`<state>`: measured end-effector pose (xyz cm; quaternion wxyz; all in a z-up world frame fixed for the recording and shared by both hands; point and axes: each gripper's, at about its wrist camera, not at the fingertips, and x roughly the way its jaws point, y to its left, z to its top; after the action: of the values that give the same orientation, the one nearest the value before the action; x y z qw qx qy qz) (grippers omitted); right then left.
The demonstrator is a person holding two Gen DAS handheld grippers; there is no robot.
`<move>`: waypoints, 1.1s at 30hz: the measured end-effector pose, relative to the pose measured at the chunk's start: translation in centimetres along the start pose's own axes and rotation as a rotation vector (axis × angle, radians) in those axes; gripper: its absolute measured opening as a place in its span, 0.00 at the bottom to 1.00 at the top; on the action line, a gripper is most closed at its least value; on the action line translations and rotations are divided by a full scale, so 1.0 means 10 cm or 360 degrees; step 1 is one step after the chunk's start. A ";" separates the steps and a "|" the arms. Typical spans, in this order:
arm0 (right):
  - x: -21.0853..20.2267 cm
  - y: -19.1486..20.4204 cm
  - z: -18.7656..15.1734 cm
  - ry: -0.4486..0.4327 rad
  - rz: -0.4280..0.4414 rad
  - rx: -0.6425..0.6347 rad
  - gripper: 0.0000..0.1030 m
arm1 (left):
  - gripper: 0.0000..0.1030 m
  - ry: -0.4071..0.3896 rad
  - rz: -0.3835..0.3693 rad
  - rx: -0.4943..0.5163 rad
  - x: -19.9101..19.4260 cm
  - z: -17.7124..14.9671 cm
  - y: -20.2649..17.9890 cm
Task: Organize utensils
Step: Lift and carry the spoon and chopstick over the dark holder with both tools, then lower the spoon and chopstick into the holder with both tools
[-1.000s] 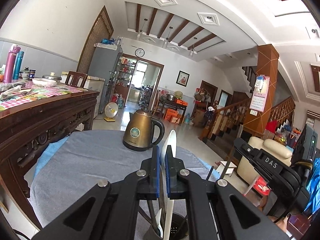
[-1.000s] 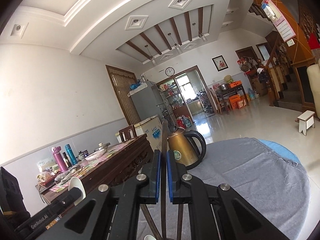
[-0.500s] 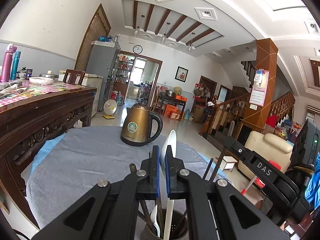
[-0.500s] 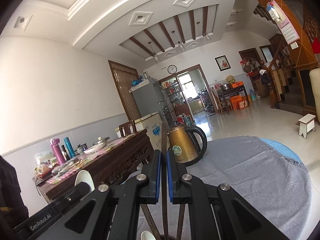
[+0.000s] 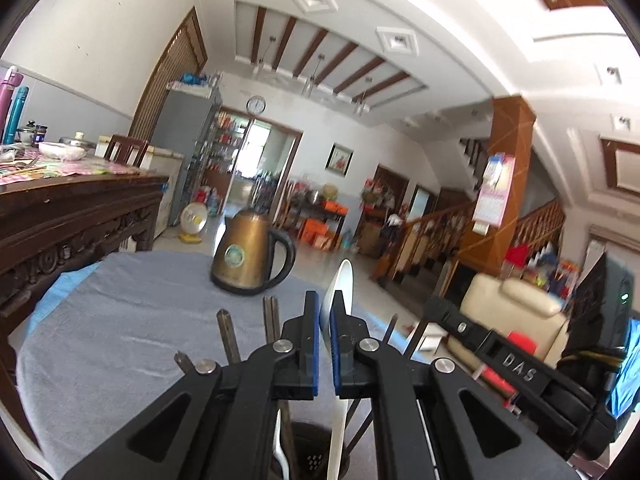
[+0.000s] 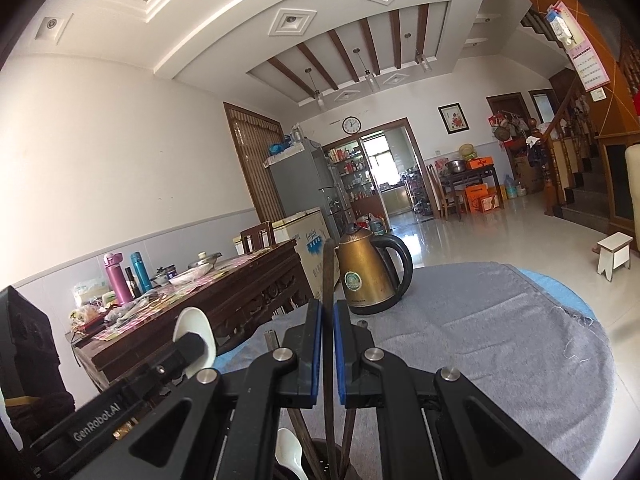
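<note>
Large domestic hall; work surface is a round table under a grey cloth, beside a carved dark wooden sideboard. One brass-coloured electric kettle with black handle stands beyond both sets of fingers.

Left gripper: fingers closed on one white plastic spoon, bowl up above the fingertips, handle running down into the dark perforated utensil cup below the fingers. At least five dark chopstick ends rise left and right of those fingers.

Right gripper: fingers closed on one dark wooden chopstick, upright, lower end in the same cup.

Risk, as judged: both grippers crowd one cup; collision, or a tilted release, could tip it or leave a utensil outside. A second white spoon lies in the cup.
</note>
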<state>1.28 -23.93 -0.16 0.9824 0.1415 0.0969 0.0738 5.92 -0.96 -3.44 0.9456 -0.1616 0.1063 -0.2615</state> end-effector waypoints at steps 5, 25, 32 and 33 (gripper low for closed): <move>0.02 -0.07 -0.03 0.0026 0.0008 0.0040 0.07 | 0.05 0.0006 -0.0085 -0.0053 0.05 -0.05 0.05; 0.08 -0.28 -0.11 0.0086 0.0020 0.0142 0.07 | 0.05 -0.0008 0.0087 0.0037 0.35 -0.26 0.01; 0.09 -0.29 -0.13 0.0100 0.0021 0.0153 0.07 | 0.05 0.0031 0.0114 0.0105 0.44 -0.38 -0.03; 0.09 -0.29 -0.13 0.0100 0.0022 0.0156 0.07 | 0.05 0.0035 0.0121 0.0113 0.45 -0.40 -0.02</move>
<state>2.19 -26.20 -2.33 0.9703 0.1876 0.1302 0.0802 8.44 -4.50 -7.53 0.9588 -0.1209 0.1134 -0.2307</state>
